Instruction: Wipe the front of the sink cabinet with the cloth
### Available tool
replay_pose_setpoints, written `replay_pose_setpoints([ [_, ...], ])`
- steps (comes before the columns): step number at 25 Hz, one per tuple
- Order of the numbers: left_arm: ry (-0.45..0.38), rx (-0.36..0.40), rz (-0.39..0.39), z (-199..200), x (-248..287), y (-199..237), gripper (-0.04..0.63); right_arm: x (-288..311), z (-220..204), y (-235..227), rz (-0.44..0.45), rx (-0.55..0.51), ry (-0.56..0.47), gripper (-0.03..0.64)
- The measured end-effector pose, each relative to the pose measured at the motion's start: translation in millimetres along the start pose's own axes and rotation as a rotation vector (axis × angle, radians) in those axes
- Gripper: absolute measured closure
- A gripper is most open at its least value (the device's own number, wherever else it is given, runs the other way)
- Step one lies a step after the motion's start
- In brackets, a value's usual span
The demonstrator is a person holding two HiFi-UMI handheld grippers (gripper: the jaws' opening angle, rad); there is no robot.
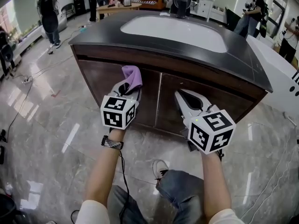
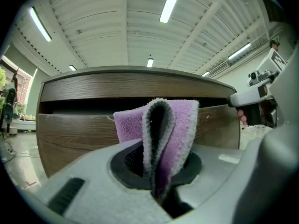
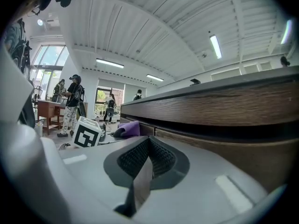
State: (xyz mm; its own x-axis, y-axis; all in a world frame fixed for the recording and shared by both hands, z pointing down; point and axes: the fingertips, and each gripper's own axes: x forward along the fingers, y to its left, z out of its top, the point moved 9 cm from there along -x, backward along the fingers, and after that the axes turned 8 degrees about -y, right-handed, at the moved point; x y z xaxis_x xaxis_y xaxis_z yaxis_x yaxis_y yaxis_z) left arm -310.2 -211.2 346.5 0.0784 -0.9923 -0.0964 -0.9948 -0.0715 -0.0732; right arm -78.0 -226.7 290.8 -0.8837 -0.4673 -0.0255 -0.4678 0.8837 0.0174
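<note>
While facing the dark brown wooden sink cabinet [image 1: 96, 85], gripping a folded purple terry cloth [image 1: 132, 75] in the left claw [image 1: 127, 87], jaws clamped on the fold with no gap showing. Sticks up and forward past the claw tips as a short looped flap, straight ahead of the claw, aimed at the upper part of the left door just below the overhang of the black bench top [image 1: 100, 34]. Looks very near the wood; can't tell whether actually touching. Holding the right claw [image 1: 182, 98] shut on nothing, pads together and bare, in front of the right door, beside the left claw and near the centre seam. Judging by that, at the start of the wipe, whole front left to cover. Turns on one relation: with the cloth leading the left claw toward the door and the front's long axis lying left to right, calls for pressing the flap flat and sweeping sideways, left door first, then across the seam. Falls to the left claw, being the nearer and the only one loaded. Could scrape hard claw tips on the veneer if tilted too far past the flap.
</note>
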Motion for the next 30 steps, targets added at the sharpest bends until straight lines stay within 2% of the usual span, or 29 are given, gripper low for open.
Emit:
replay_pose_setpoints([
  [10, -0.014, 0.003, -0.148, -5, 16, -53, 0.546, -23, -11, -18, -0.078, 0.006, 0.004, 0.611],
  [19, 0.041, 0.058, -0.28, -23, 16, -77, 0.546, -18, -2, -12, -0.097, 0.045, -0.04, 0.611],
  [24, 0.1, 0.084, -0.238, -48, 12, -64, 0.546, -16, 1, -11, -0.168, 0.052, -0.082, 0.611],
  [28, 0.128, 0.063, -0.222, -73, 13, -54, 0.546, -7, -2, -12, -0.161, 0.069, -0.094, 0.611],
  [30, 0.128, 0.022, -0.22, -84, 13, -51, 0.546, -2, -3, -9, -0.147, 0.066, -0.083, 0.611],
])
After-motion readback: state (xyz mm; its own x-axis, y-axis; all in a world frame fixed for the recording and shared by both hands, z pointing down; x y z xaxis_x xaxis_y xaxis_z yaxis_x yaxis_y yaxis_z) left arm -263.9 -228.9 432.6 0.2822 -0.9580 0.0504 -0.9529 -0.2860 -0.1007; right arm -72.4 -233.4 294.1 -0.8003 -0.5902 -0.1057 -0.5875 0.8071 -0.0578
